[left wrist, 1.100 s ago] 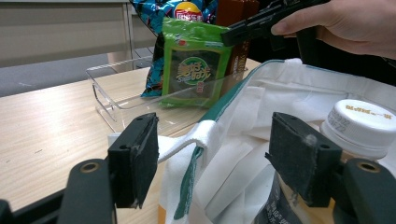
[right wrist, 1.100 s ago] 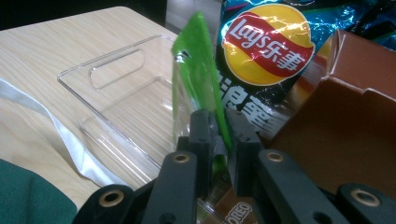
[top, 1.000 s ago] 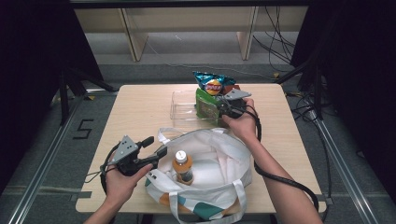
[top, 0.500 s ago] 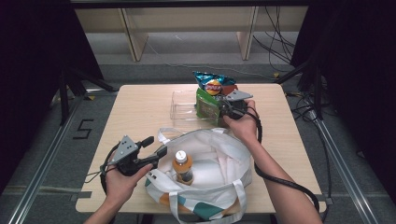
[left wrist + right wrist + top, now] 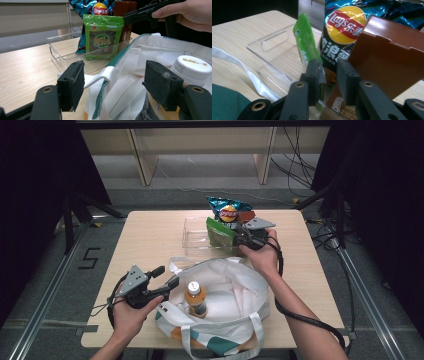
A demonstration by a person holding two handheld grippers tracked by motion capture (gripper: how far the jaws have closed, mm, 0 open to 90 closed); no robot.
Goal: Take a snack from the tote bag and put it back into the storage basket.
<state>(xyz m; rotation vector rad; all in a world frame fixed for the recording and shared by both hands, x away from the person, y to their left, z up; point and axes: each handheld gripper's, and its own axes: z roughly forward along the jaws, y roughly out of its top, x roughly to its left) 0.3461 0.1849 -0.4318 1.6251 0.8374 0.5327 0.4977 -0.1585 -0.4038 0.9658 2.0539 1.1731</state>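
Work in hand: packing snacks from the clear tray (image 5: 196, 234) into the tote bag (image 5: 235, 285).
Progress: judged early; orange-capped bottle (image 5: 195, 298) already upright inside the bag; green seaweed packet (image 5: 305, 41), chips bag (image 5: 342, 30) and brown biscuit box (image 5: 384, 57) not yet moved.
Right gripper (image 5: 327, 75): jaws narrowly apart, astride the packet's near edge; left jaw against the film, right jaw just beside it; not yet clamped.
Left gripper (image 5: 117, 87): jaws wide apart, bag rim between them, nothing held; bottle cap (image 5: 193, 65) just behind its right jaw.
Packet position: upright in the tray, directly ahead of the right gripper, chips bag behind, box to the right.
Packet appearance: thin, flat, glossy green film, serrated top edge, dark panel on its face.
Remaining: close on packet, lift clear, lower into bag; then the rest.
Worktop (image 5: 150, 235): pale wood.
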